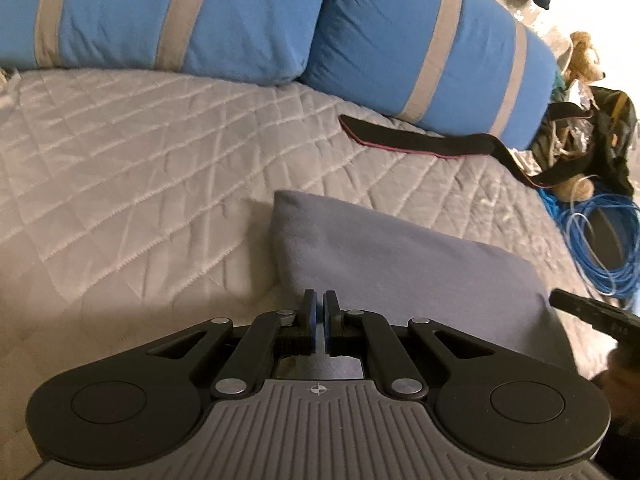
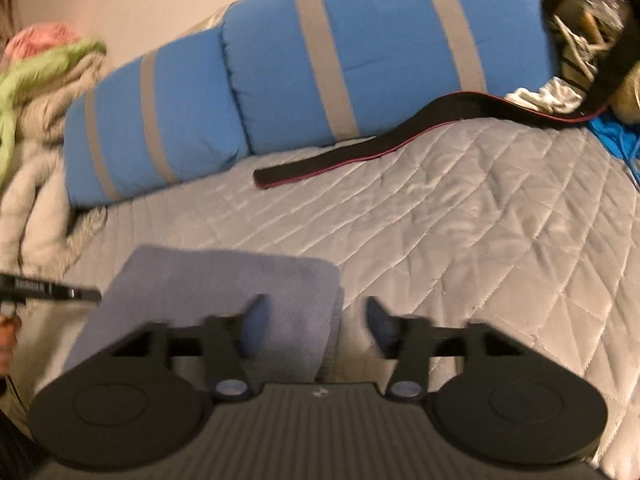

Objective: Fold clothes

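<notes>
I see the folded grey-blue cloth lying flat on the quilted bedspread, right under both tools. My left gripper has its jaws together at the cloth's near edge; whether any fabric is pinched between them I cannot tell. My right gripper stands with jaws wide apart over the cloth's right edge, nothing between the pads. Beyond the cloth, a black strap lies across the bedspread, and two blue striped pillows close off the far side. A blue cable coil sits off to the right.
</notes>
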